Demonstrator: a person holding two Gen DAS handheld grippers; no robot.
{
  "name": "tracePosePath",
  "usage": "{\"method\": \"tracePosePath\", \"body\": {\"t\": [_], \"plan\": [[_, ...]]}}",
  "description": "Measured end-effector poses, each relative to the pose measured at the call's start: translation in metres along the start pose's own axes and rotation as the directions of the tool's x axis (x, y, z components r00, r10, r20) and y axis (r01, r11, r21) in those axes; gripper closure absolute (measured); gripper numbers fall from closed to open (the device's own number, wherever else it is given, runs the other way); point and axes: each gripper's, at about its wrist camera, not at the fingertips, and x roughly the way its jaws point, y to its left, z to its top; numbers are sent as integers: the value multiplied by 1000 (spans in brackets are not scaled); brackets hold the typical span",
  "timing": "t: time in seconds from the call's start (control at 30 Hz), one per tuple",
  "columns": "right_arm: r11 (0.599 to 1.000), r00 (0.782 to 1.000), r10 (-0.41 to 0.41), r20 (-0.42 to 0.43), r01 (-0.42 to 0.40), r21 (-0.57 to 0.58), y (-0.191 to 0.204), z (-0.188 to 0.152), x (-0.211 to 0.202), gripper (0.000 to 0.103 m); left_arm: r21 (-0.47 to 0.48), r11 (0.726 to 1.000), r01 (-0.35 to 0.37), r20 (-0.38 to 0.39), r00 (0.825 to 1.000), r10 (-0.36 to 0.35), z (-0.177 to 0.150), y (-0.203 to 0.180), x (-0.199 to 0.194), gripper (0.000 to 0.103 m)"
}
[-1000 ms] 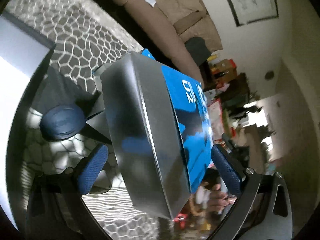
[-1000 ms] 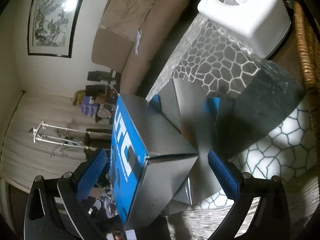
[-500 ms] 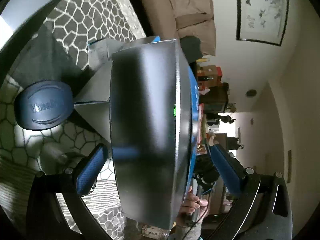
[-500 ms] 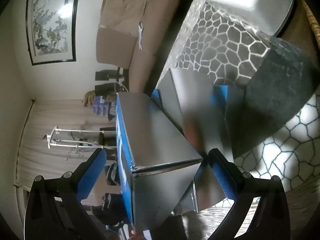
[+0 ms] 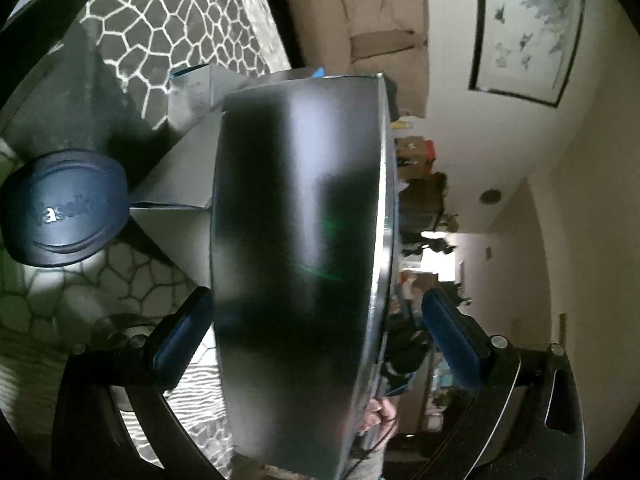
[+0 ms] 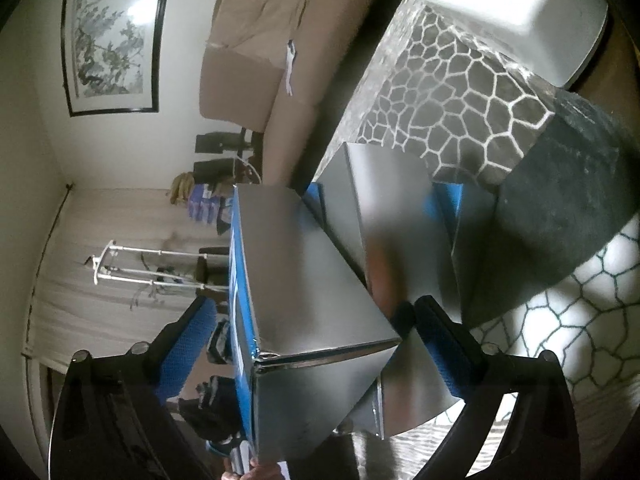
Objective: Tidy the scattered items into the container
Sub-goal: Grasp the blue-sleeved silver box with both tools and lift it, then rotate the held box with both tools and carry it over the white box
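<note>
silver box with a blue face (image 5: 296, 264) (image 6: 308, 280) held up off the tabletop, tilted, filling the middle of both views. flaps of the box (image 6: 400, 216) spread open behind it over the patterned cloth; inside of the box not visible, so contents cannot be told.

left gripper (image 5: 316, 332) wide apart around the box, blue pads (image 5: 184, 332) beside the dark silver side, contact not clear, so cannot tell whether gripping or merely spread. right gripper (image 6: 312, 340) likewise spread around a lower corner of the box, right pad (image 6: 444, 356) close against a silver flap, left pad apart from the blue face; cannot tell whether clamped.

dark blue jar lid (image 5: 64, 208) marked with raised lettering lying on the tabletop, left of the box, just beside a flap. white tissue holder (image 6: 504, 12) at the far edge of the tabletop.

tabletop (image 6: 448, 92) covered in a grey cloth with a white cracked-web pattern, a dark shadowed patch (image 6: 568, 216) beside the box.

beyond: beige sofa (image 6: 260, 40) against a pale wall, black-framed ink painting (image 6: 112, 36) above, pale curtain and a white rack (image 6: 132, 264) in the corner, cluttered shelves down a bright hallway (image 5: 424, 168).
</note>
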Motion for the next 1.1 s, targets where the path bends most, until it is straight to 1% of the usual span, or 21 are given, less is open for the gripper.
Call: {"method": "tracePosePath", "body": {"t": [0.03, 0.07, 0.1, 0.13, 0.17, 0.27, 0.3, 0.37, 0.4, 0.43, 0.5, 0.6, 0.67, 0.8, 0.9, 1.1], "plan": [[1000, 1000, -7, 4, 7, -6, -1, 0, -1, 12, -5, 1000, 5, 2, 1000, -5, 1, 1, 0, 0], [1000, 1000, 2, 8, -2, -10, -3, 1, -3, 18, -8, 1000, 9, 2, 1000, -9, 2, 2, 1, 0], [1000, 1000, 9, 13, -9, -13, -4, 2, -5, 21, -7, 1000, 8, 1, 1000, -8, 2, 2, 2, 1], [999, 999, 23, 28, -22, -24, -3, 2, -8, 29, -1, 1000, 6, 1, 1000, -6, 2, 2, 3, 2], [999, 999, 23, 35, -22, -31, -2, 2, -11, 31, 6, 1000, 2, 6, 1000, -2, 0, 1, 3, 3], [998, 999, 4, 32, -2, -63, 6, 3, -12, 31, 27, 1000, 11, 28, 1000, -12, -3, -3, -1, 12], [997, 1000, -1, 31, 3, -74, 8, 3, -12, 32, 39, 999, 7, 26, 1000, -8, -5, -6, -1, 16], [996, 999, -7, 48, 11, -91, 14, 2, -14, 33, 72, 997, -22, 17, 1000, 21, -8, -14, 1, 20], [996, 999, -1, 54, 6, -94, 16, 2, -16, 34, 84, 996, -22, 5, 1000, 22, -10, -17, 1, 29], [996, 998, 10, 58, -5, -89, 17, 3, -18, 35, 91, 996, -15, 6, 1000, 14, -12, -20, 0, 33], [996, 998, 19, 51, -15, -86, 20, 2, -19, 35, 114, 993, 6, 28, 1000, -9, -16, -30, -5, 36], [995, 998, 20, 58, -15, -102, 27, 0, -24, 35, 140, 990, 9, 23, 1000, -12, -20, -42, -7, 37], [994, 998, 28, 57, -22, -109, 32, -3, -27, 35, 148, 989, 23, 20, 999, -26, -23, -48, -9, 37], [990, 998, 42, 44, -36, -135, 47, -12, -30, 36, 173, 984, 38, 23, 999, -43, -33, -60, -22, 37], [984, 998, 56, 36, -49, -173, 64, -24, -33, 36, 193, 980, 45, 33, 998, -52, -41, -71, -38, 37], [977, 996, 88, 6, -85, -194, 90, -52, -32, 36, 216, 975, 53, 57, 996, -67, -59, -81, -81, 37]]}}
